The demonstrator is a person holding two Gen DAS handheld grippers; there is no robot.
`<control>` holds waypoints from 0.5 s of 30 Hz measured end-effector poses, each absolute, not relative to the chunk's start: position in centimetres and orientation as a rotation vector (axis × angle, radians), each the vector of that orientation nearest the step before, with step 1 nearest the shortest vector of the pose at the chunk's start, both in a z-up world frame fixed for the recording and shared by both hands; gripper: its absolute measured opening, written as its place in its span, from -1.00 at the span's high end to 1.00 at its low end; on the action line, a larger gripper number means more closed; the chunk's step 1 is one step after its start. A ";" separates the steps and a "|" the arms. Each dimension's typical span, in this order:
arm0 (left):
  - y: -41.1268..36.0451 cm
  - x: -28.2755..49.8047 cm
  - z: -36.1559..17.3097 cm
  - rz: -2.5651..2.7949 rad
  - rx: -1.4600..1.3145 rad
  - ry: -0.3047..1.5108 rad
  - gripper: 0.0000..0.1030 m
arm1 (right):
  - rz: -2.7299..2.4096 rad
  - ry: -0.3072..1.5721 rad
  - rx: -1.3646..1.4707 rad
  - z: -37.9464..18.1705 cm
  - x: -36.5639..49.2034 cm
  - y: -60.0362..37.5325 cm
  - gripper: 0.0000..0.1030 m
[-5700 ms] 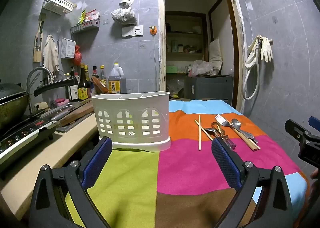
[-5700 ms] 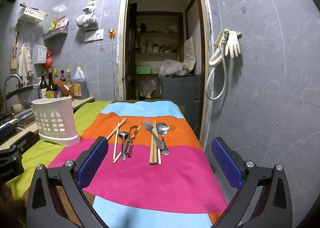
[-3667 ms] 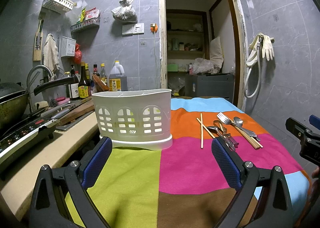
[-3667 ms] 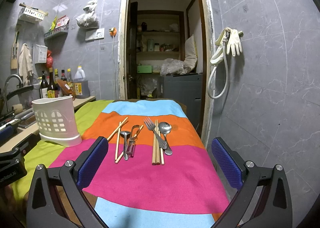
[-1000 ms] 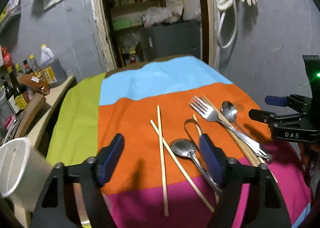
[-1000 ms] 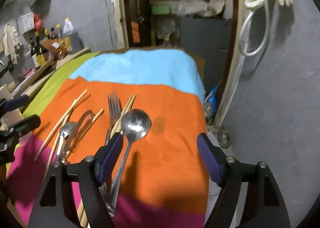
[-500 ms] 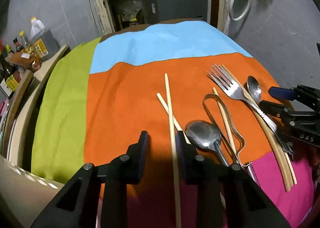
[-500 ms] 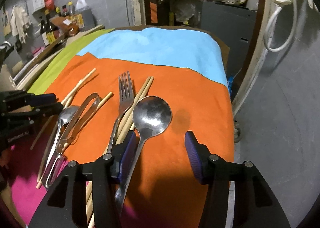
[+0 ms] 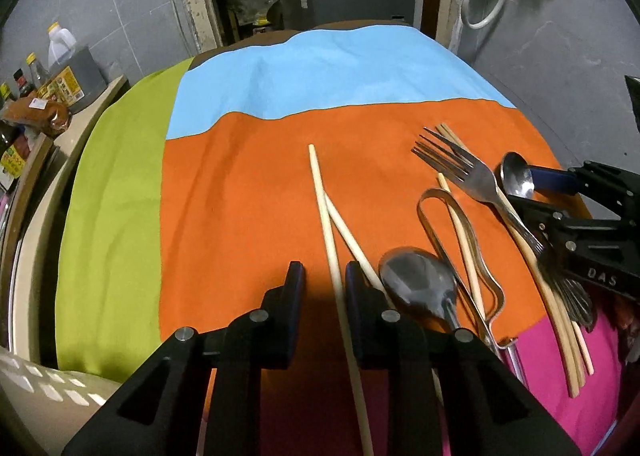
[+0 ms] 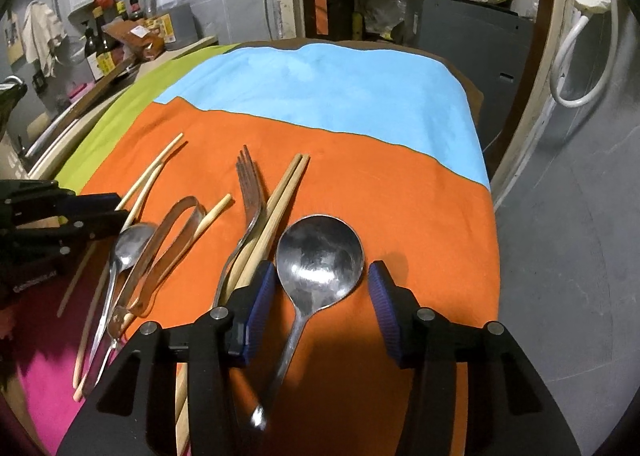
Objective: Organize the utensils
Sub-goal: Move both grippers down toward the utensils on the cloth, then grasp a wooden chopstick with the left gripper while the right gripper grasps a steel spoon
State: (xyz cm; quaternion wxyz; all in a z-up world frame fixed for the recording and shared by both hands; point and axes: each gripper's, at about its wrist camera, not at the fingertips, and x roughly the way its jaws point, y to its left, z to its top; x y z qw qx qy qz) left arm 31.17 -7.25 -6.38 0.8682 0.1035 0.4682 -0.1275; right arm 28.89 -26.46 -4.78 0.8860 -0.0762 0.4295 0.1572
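Left hand-held gripper point(image 9: 323, 276), jaws just narrowed, straddles a pale chopstick point(image 9: 326, 224) without gripping; right hand-held gripper point(image 10: 322, 284) stands half-wide around the large spoon point(image 10: 320, 256); both utensils lie on the desk's orange cloth point(image 9: 240, 196).

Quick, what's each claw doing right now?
Left claw: open, just been closing around a chopstick, not gripping.
Right claw: open, just been closing around the big spoon, not gripping.
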 end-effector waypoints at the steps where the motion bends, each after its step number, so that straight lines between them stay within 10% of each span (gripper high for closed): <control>1: -7.2 31.2 -6.3 -0.266 0.215 0.980 0.65 | 0.324 0.892 -0.164 -4.8 28.8 -26.4 0.07; 15: -6.8 27.8 -4.4 -0.272 0.123 0.868 0.94 | 0.292 0.847 -0.164 -4.3 27.7 -26.2 0.22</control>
